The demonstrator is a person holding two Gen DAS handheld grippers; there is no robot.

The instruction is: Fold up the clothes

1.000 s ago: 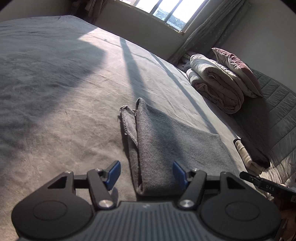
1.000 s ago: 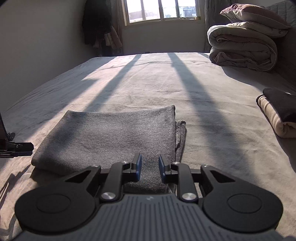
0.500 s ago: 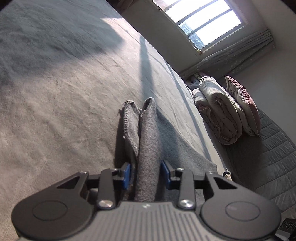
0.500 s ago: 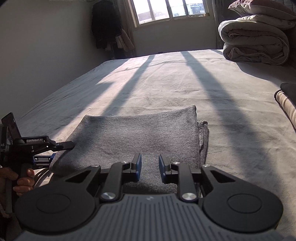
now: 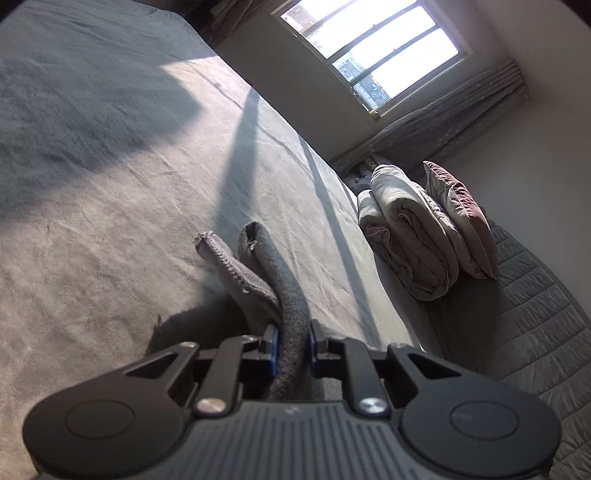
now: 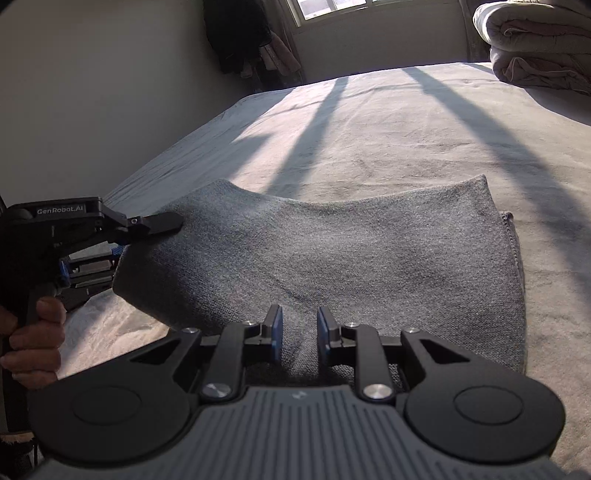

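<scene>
A grey knitted garment lies folded on the bed sheet. My right gripper is shut on its near edge, with a ridge of cloth pinched between the blue pads. The left gripper has its jaws closing, and the pads press on a bunched fold of the same garment. In the right wrist view the left gripper, held by a hand, lifts the garment's left edge off the bed. The garment's far end and a ribbed cuff rest on the sheet.
A folded beige duvet and a maroon pillow are stacked at the head of the bed beside a quilted grey cover. A sunlit window is behind. Dark clothes hang in the corner.
The left gripper went from wide open to clamped on the garment's edge and rose, lifting that side off the bed. The right gripper kept its grip and shifted slightly.
</scene>
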